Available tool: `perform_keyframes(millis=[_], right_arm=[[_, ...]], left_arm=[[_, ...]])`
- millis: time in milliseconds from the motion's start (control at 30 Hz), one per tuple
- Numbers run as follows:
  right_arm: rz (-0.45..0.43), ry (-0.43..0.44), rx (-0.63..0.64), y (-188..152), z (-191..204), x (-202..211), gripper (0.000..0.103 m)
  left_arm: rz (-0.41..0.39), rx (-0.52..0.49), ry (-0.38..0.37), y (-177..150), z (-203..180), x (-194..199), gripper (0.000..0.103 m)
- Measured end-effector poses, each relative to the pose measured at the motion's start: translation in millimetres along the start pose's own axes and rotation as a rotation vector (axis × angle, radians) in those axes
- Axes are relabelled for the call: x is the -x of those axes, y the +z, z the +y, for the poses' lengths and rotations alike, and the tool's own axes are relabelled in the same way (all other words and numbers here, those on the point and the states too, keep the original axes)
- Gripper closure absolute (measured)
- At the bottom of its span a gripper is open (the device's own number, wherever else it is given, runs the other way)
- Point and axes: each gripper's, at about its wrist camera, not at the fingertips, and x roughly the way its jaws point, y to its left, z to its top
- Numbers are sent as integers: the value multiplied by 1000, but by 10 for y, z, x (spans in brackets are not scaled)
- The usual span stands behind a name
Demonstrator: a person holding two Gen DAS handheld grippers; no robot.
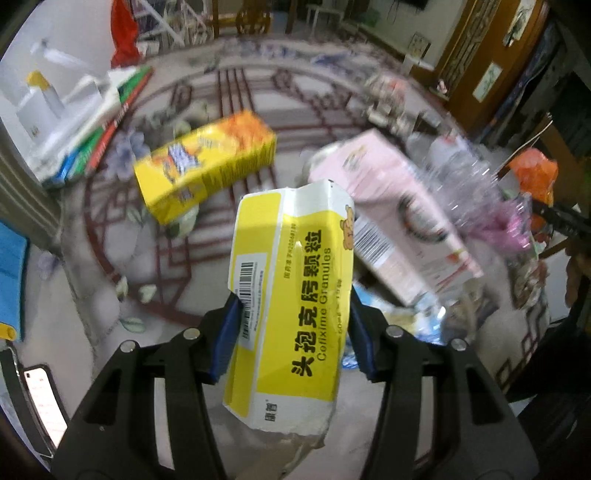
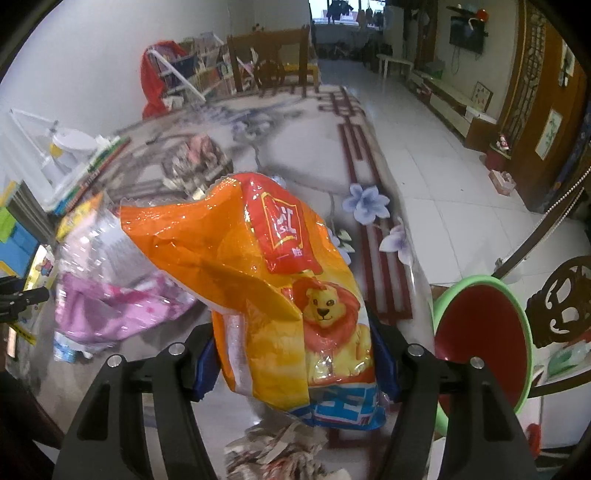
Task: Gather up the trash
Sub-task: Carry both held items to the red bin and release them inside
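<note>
Light: soft daylight from far window (image 2: 340,22) | glare on snack bag (image 2: 258,280) | blur beyond claws | edges bowed, dark.

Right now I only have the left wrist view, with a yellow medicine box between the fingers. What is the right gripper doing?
Observer: The right gripper is shut on an orange snack bag printed with a lion.
Operator: Anywhere to drop trash?
Observer: A green-rimmed red basin sits beside the table, to the gripper's right.
Operator: More trash near that bag?
Observer: Torn paper scraps lie just below it.
</note>
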Motion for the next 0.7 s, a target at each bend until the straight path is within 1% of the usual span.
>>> perform_keyframes(millis=[200, 367, 533, 633, 700], right_arm=[[-41, 14, -17, 6, -12, 189, 39], [-69, 33, -35, 47, -92, 369, 39], [-108, 33, -66, 90, -279, 619, 39], [-121, 4, -73, 89, -435, 730, 39], [-126, -13, -83, 81, -563, 793, 39]], left_arm=[[-87, -22, -21, 135, -221, 339, 52], [-147, -70, -67, 227, -591, 600, 52], [-179, -122, -134, 426, -1027, 677, 52], [-192, -169, -176, 589, -1390, 636, 52], [-192, -192, -219, 700, -1641, 571, 52]])
